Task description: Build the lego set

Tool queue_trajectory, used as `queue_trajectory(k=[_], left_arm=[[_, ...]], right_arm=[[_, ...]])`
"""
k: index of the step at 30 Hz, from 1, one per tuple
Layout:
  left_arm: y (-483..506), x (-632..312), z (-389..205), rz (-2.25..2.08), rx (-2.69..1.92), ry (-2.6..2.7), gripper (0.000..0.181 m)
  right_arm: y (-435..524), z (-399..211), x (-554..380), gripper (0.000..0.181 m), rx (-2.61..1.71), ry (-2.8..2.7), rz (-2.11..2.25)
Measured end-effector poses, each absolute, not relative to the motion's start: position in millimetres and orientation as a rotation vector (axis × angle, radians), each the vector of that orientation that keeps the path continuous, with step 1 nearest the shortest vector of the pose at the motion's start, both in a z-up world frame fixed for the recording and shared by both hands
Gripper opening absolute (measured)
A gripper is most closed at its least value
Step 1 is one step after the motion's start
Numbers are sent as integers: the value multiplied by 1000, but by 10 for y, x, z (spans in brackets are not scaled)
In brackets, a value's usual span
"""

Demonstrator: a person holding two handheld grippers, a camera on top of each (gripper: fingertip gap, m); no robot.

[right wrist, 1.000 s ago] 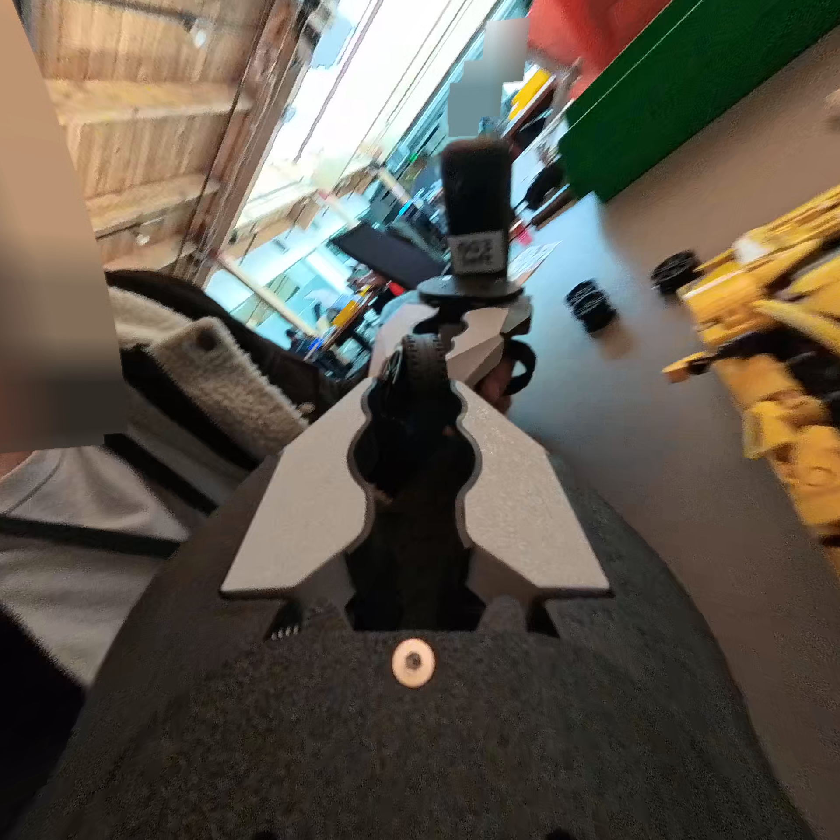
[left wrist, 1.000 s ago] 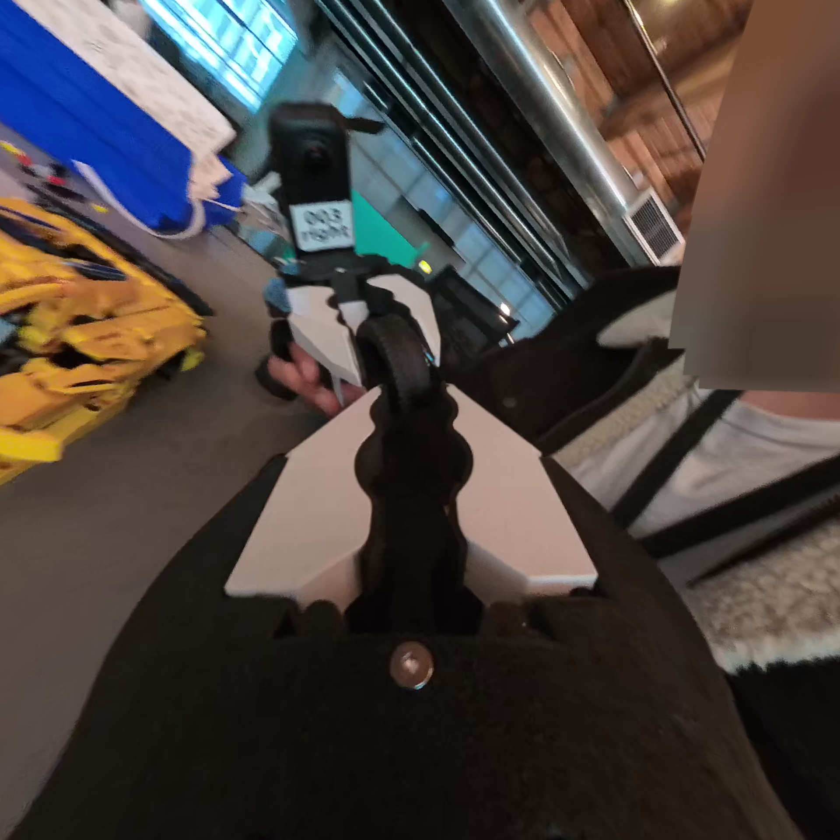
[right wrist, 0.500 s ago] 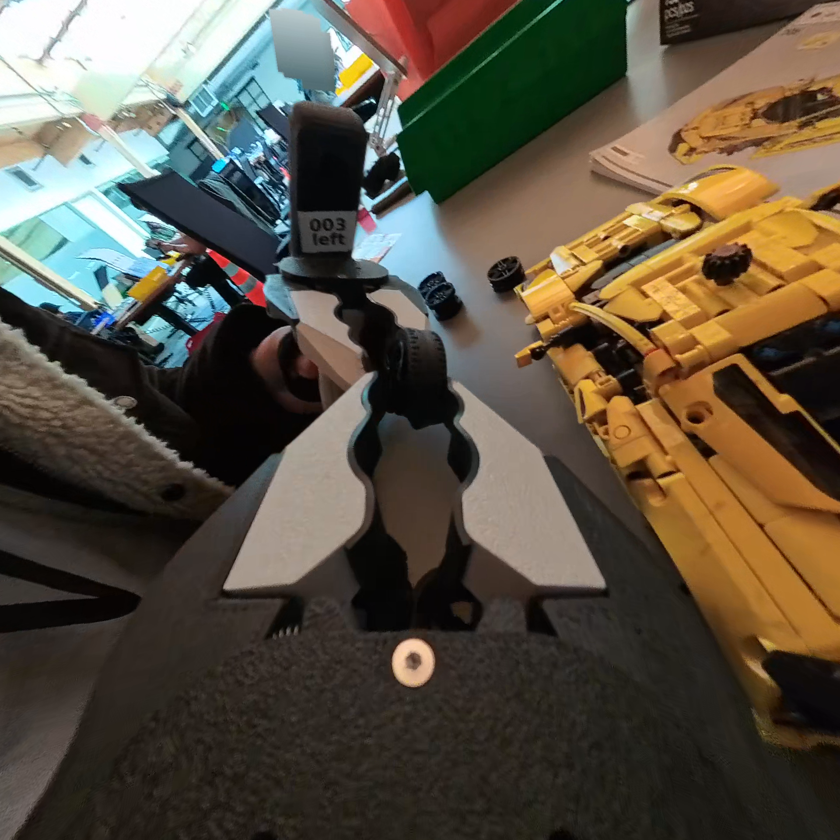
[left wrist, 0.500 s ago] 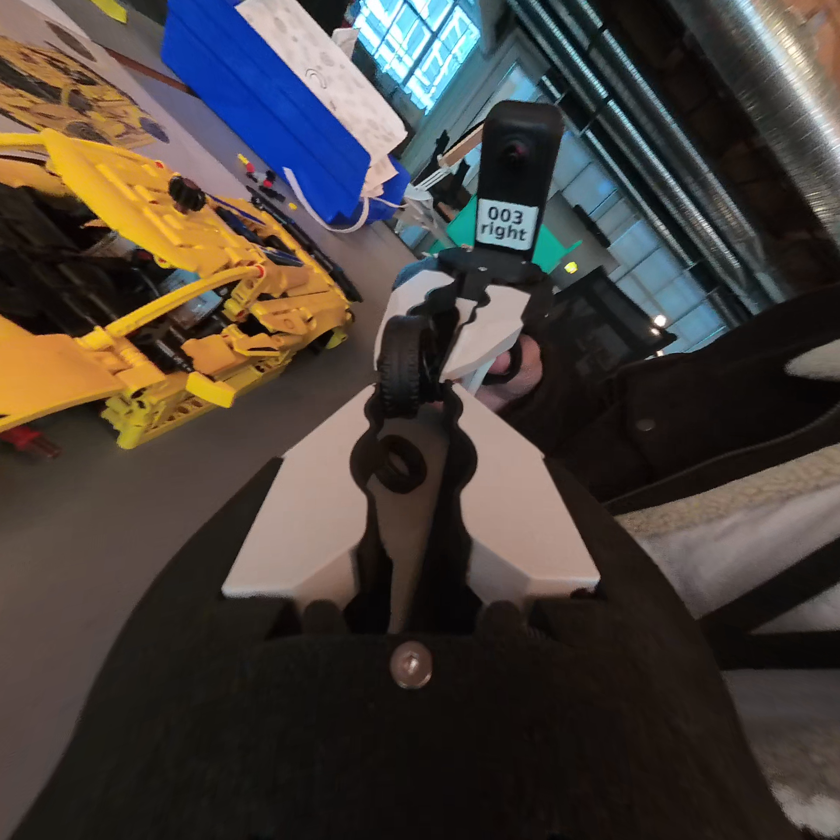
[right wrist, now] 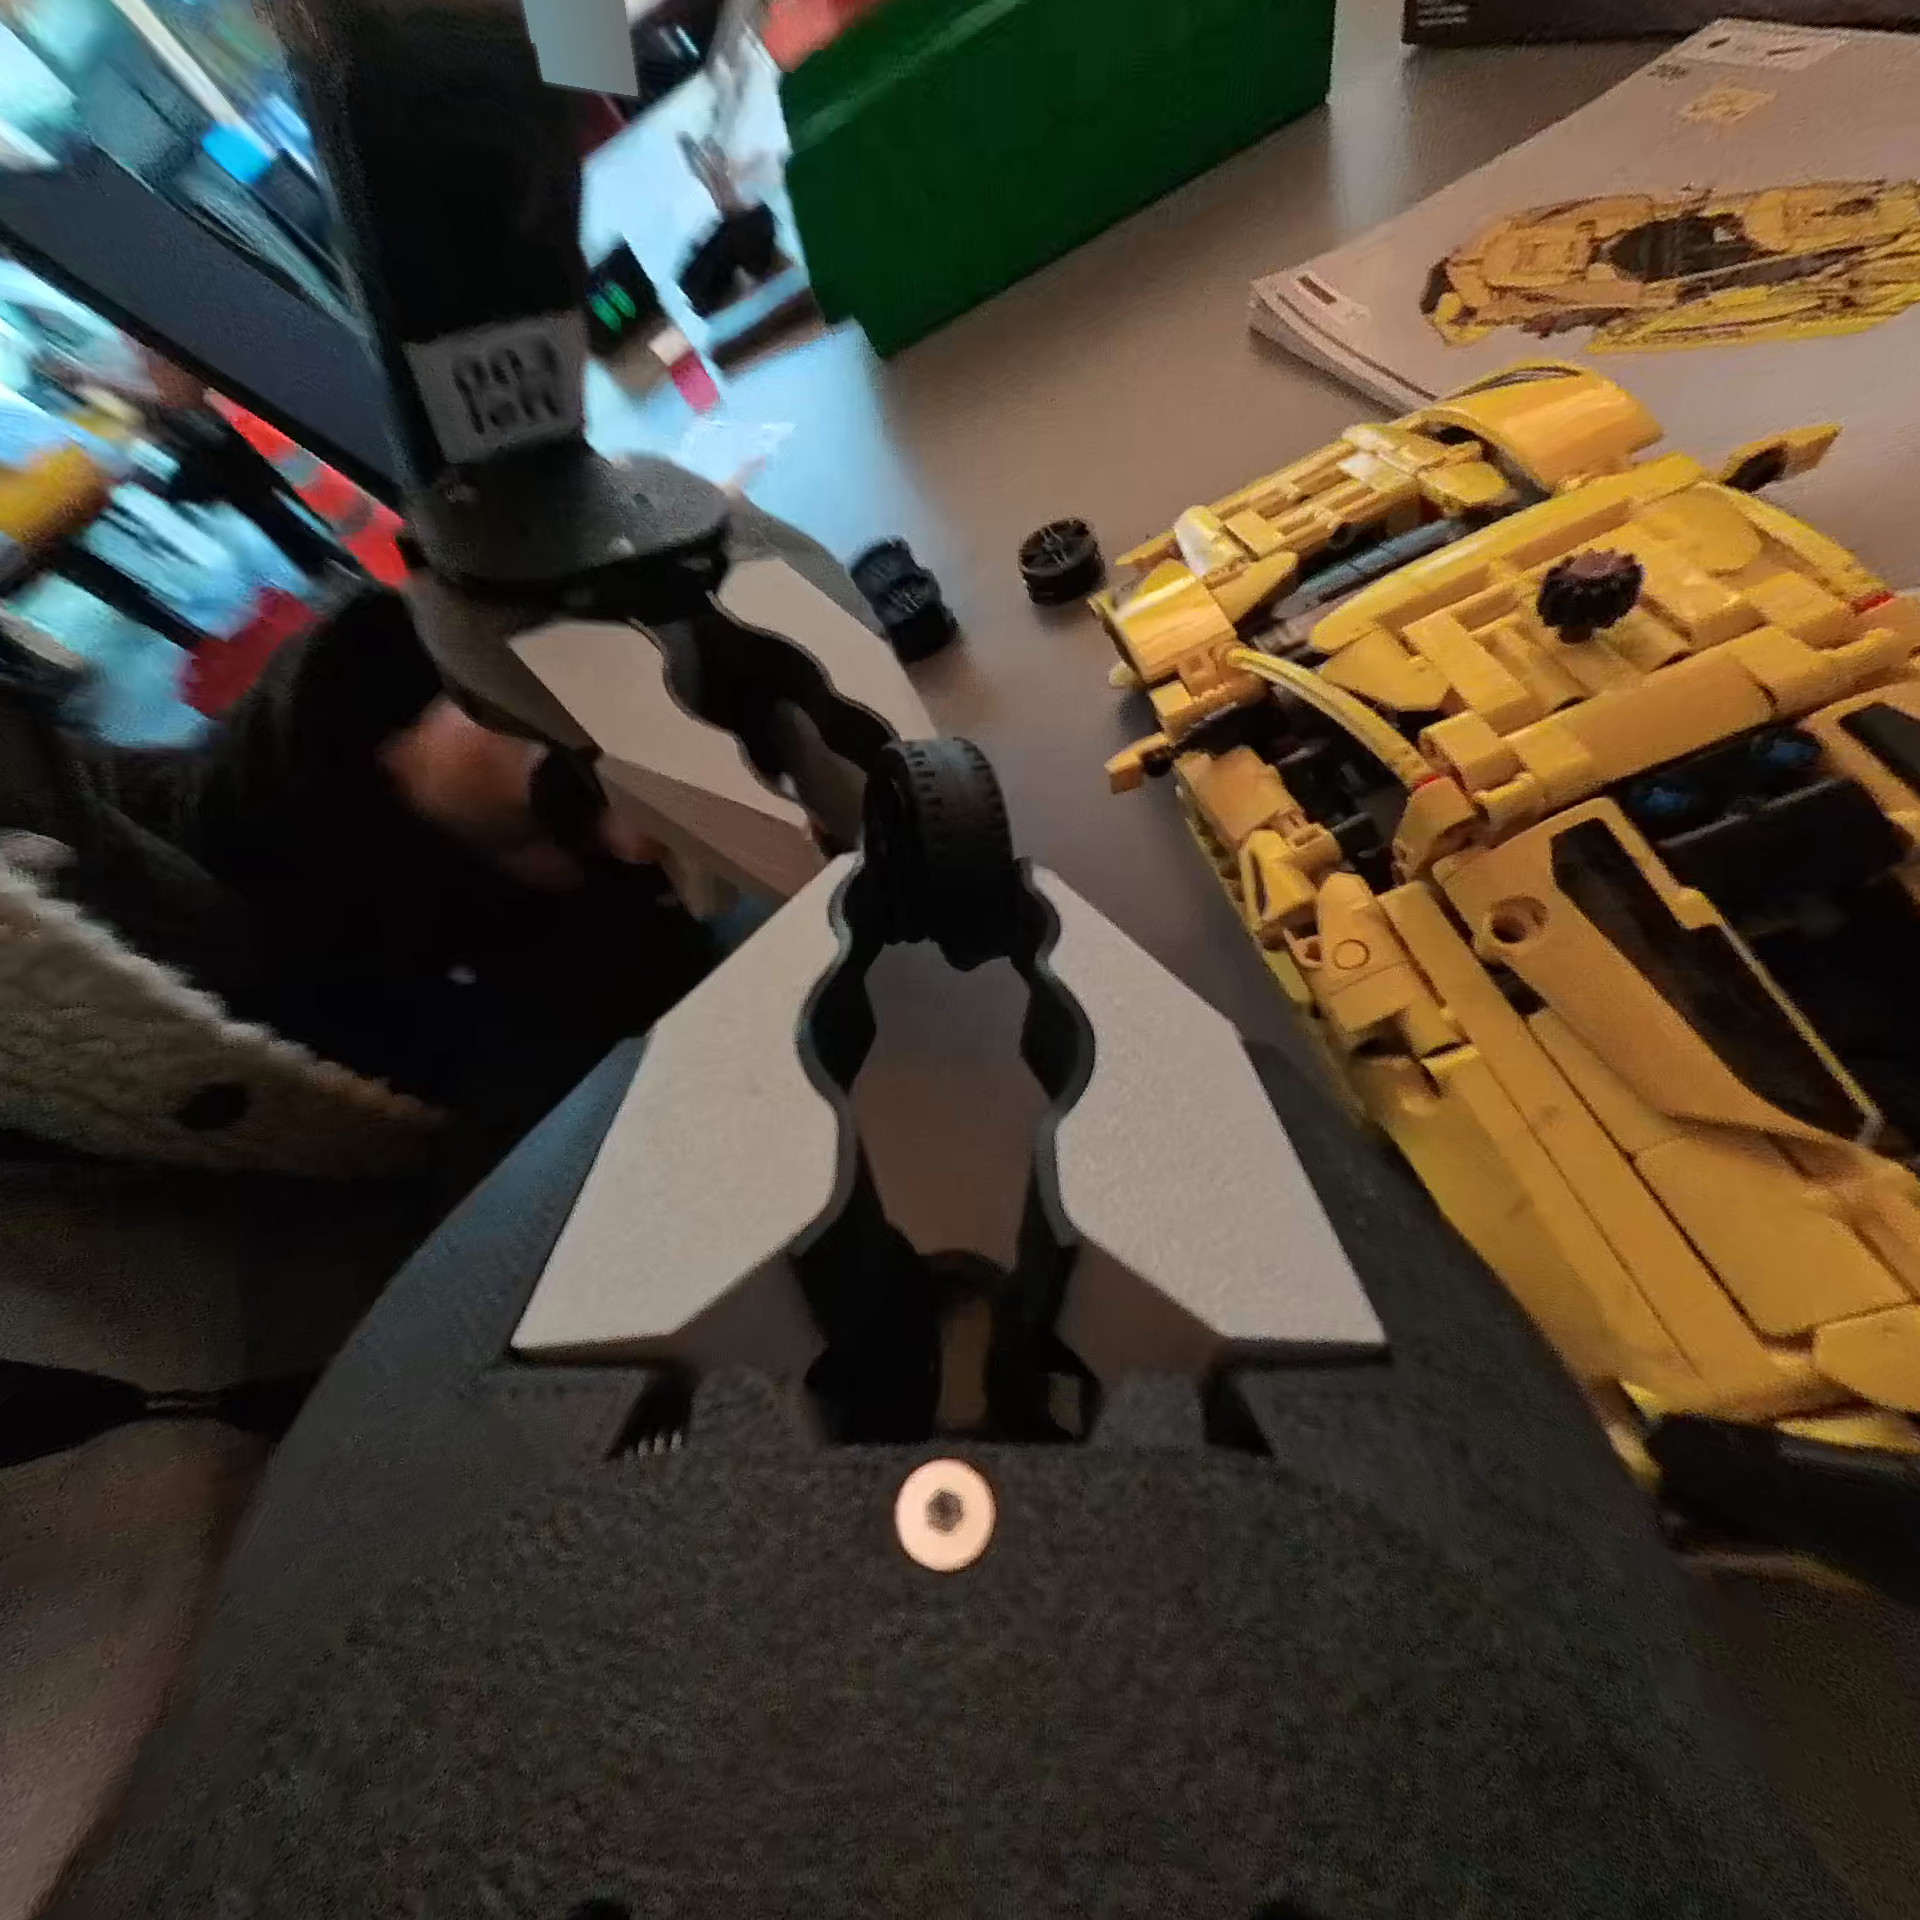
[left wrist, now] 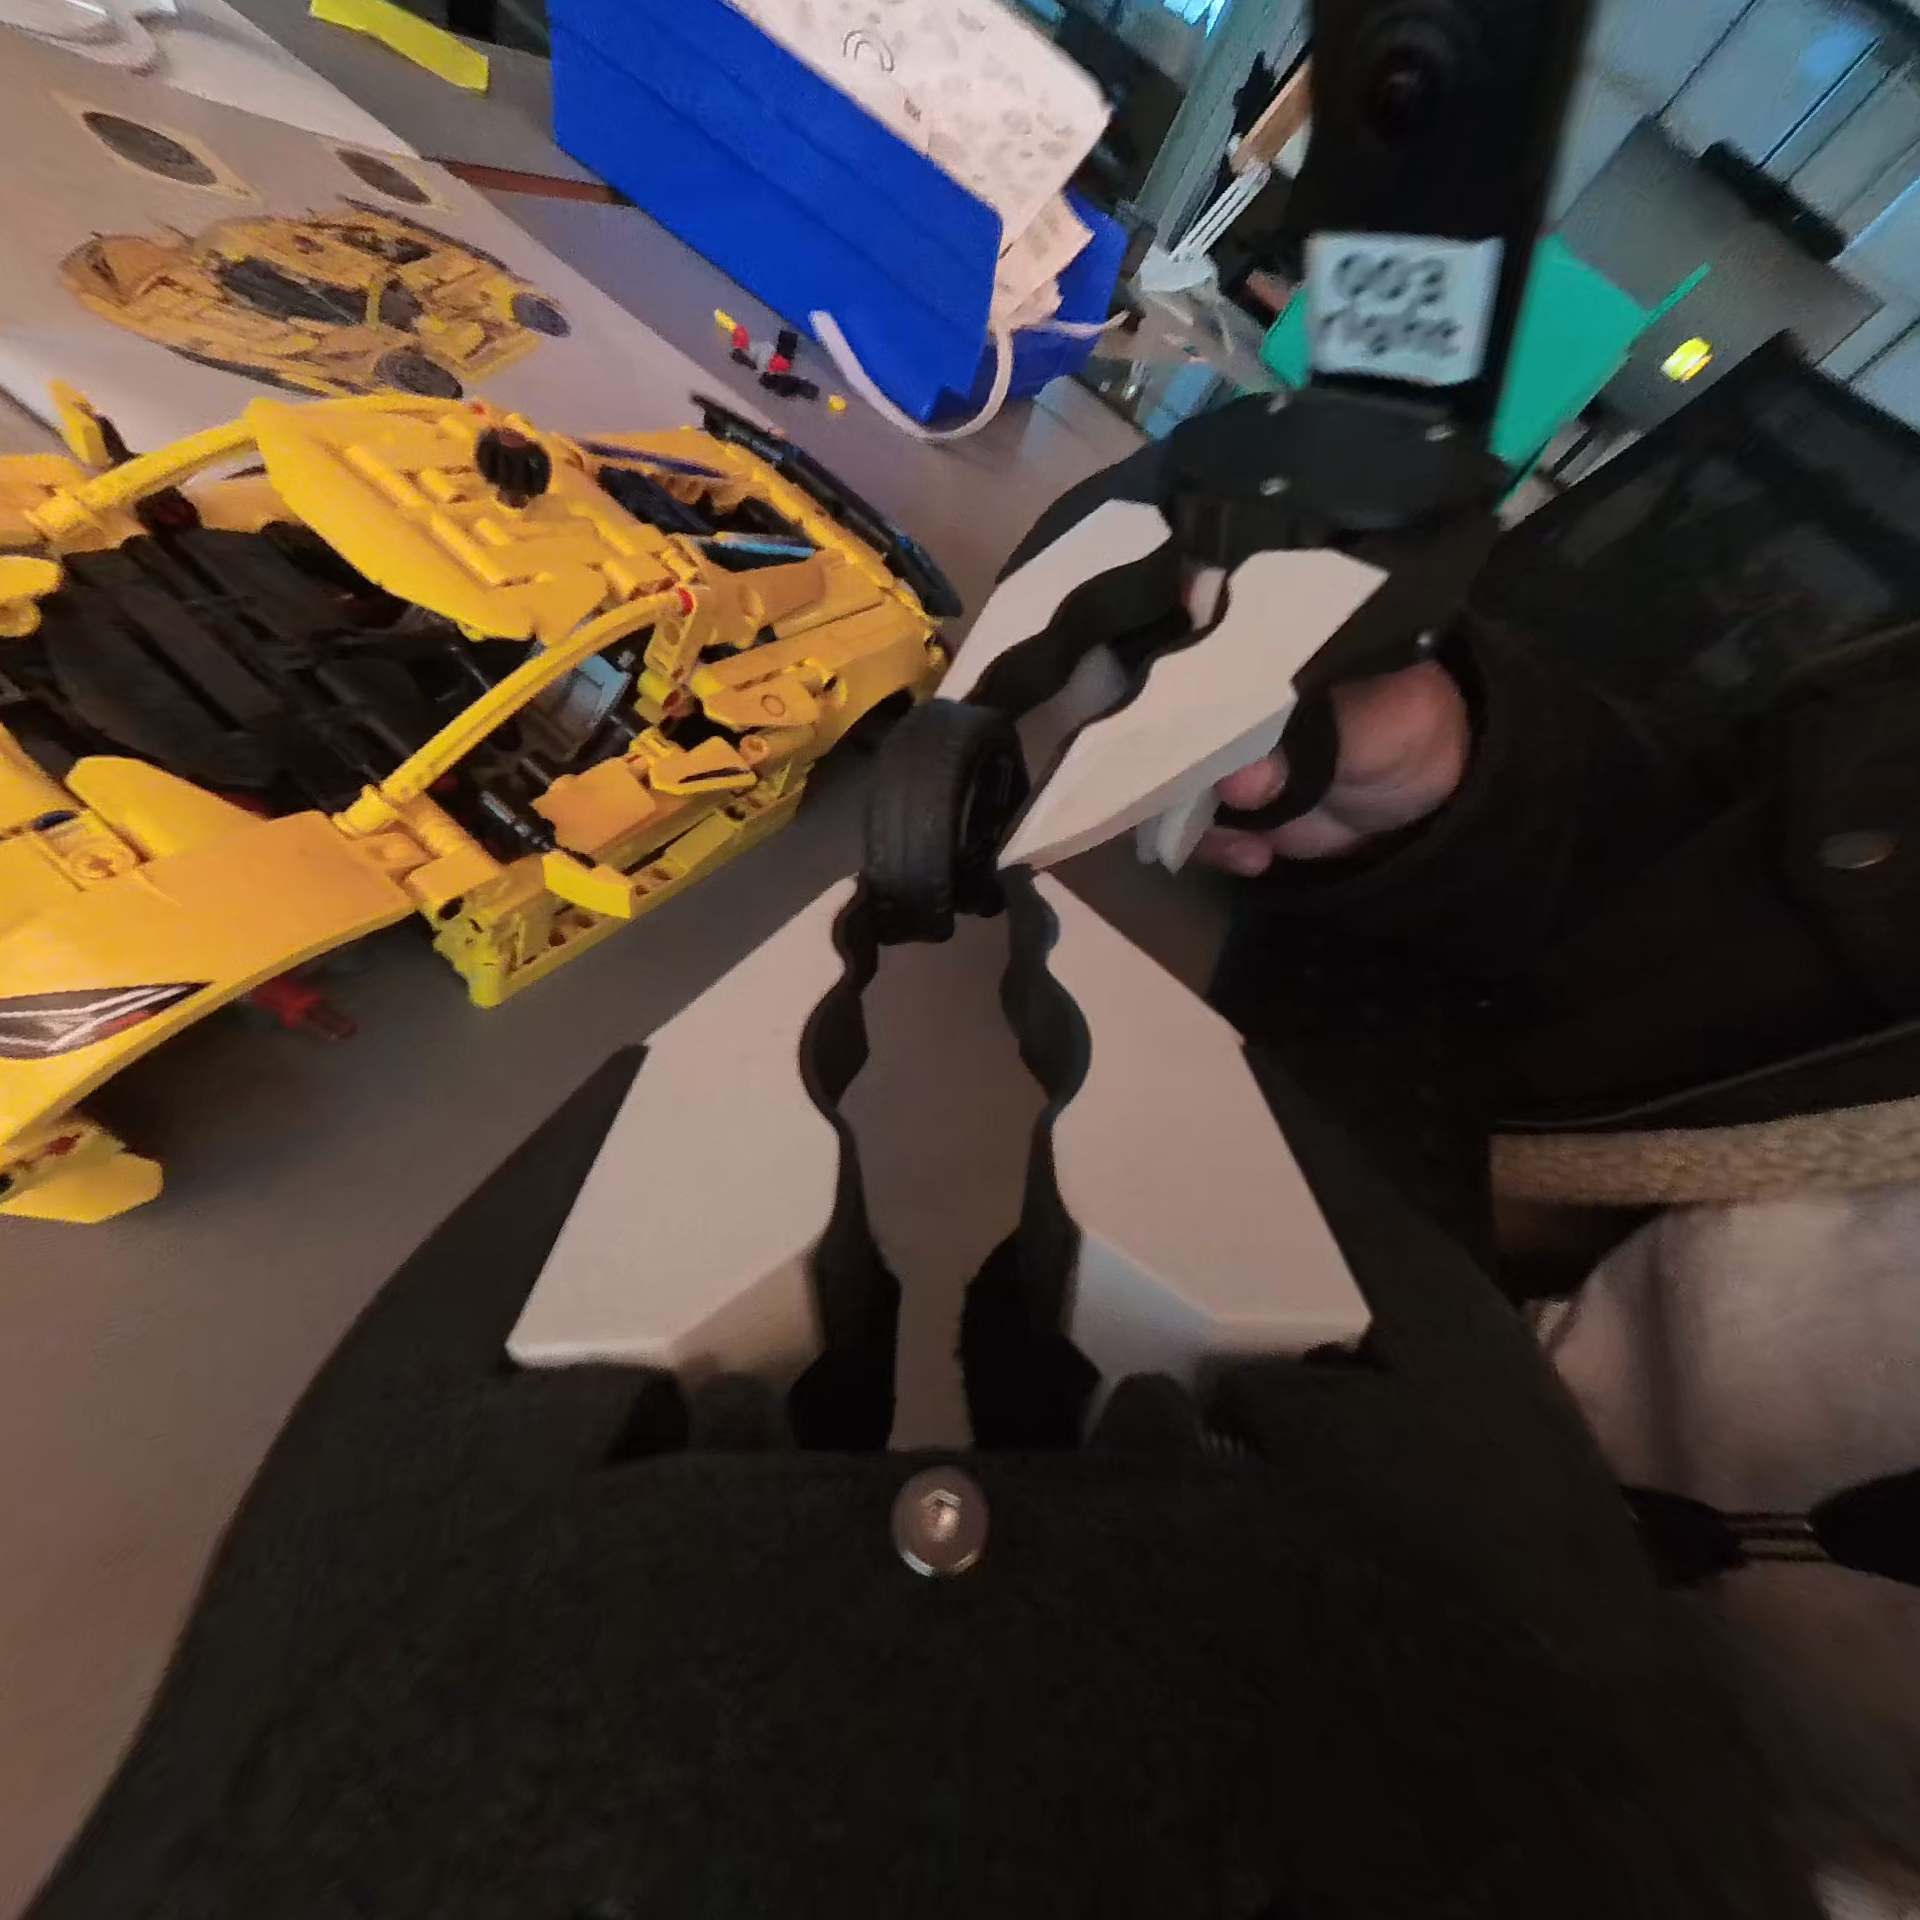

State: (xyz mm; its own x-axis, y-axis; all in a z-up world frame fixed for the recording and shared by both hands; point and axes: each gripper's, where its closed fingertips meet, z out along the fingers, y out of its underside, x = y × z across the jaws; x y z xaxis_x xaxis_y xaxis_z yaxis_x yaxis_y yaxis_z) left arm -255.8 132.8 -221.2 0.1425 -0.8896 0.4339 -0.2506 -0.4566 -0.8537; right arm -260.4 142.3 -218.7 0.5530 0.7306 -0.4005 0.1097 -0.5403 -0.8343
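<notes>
A black wheel with its tyre (left wrist: 928, 816) is held in the air between my two grippers, beside the front of the yellow lego car (left wrist: 436, 665). My left gripper (left wrist: 935, 902) is shut on the wheel from below. My right gripper (left wrist: 995, 831) pinches its hub side from the upper right. In the right wrist view, my right gripper (right wrist: 940, 902) grips the wheel (right wrist: 940, 821) across its tread. The left gripper (right wrist: 868, 805) meets it from the upper left. The car (right wrist: 1538, 831) lies to the right on the grey table.
Two loose black wheels (right wrist: 904, 603) (right wrist: 1060, 561) lie beyond the car's nose. An instruction booklet (right wrist: 1662, 229) and a green box (right wrist: 1039, 145) are behind. A blue box (left wrist: 790, 197) and small loose parts (left wrist: 769, 358) lie at the back. The person's jacket is close by. My two grippers' fingertips are within a few centimetres of each other.
Both grippers have swung down from the ceiling towards the table with the wheel between them. The car has come nearer in both views. Both keep hold of the wheel.
</notes>
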Motion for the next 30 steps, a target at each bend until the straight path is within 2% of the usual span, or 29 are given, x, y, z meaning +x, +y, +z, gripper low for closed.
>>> queue_trajectory(k=[5,10,17,26,30], left_arm=[[1198,-2599,-1811,-1781,-1619,962,22],[1326,-2709,-1665,-1956,-1562,766,22],[1259,-2641,-1739,-1847,-1577,858,22],[1351,-2599,-1907,-1504,-1648,947,19],[1355,-2603,-1892,-1540,-1641,932,15]], right_arm=[[1295,-1830,-2670,24,-1805,-544,1495],[1294,-1788,-2640,29,-1762,-542,1542],[1267,-1833,-2700,26,-1794,-546,1601],[1362,-1982,-2620,17,-1912,-494,1448],[1377,-1952,-2633,13,-1884,-531,1393]])
